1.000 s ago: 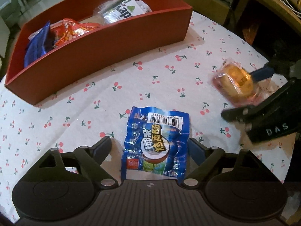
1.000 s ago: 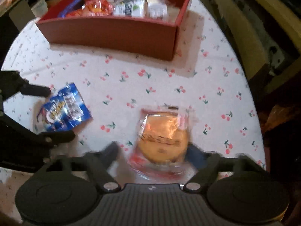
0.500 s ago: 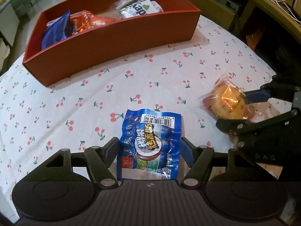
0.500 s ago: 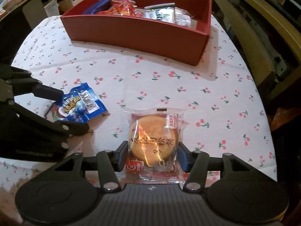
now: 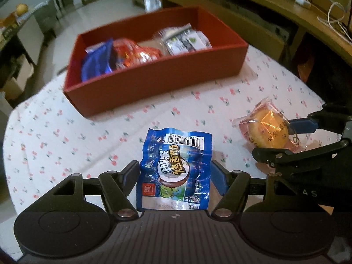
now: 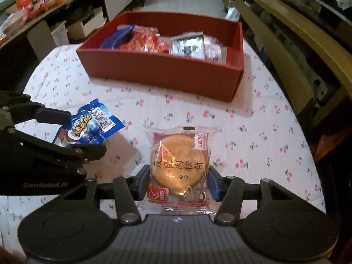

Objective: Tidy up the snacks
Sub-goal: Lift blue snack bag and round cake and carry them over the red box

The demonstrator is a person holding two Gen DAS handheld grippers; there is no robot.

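Note:
My left gripper [image 5: 175, 173] is shut on a blue sausage snack packet [image 5: 176, 167] and holds it above the cherry-print tablecloth [image 5: 66, 136]. My right gripper [image 6: 179, 181] is shut on a clear-wrapped round pastry [image 6: 179, 165], also lifted off the cloth. The pastry shows in the left wrist view [image 5: 267, 129], and the blue packet in the right wrist view [image 6: 92, 127]. A red box [image 5: 154, 83] stands beyond both and holds a blue bag, a red-orange bag and a clear white-label pack. It also shows in the right wrist view [image 6: 162, 70].
The round table's edge curves close on the right [image 6: 308, 145]. Wooden furniture [image 6: 286, 50] stands just past it. Shelves with boxes and packets [image 6: 44, 2] are at the far left.
Both grippers have closed on their snacks and lifted them off the cloth. The views have risen and pulled back, so the red box interior shows more.

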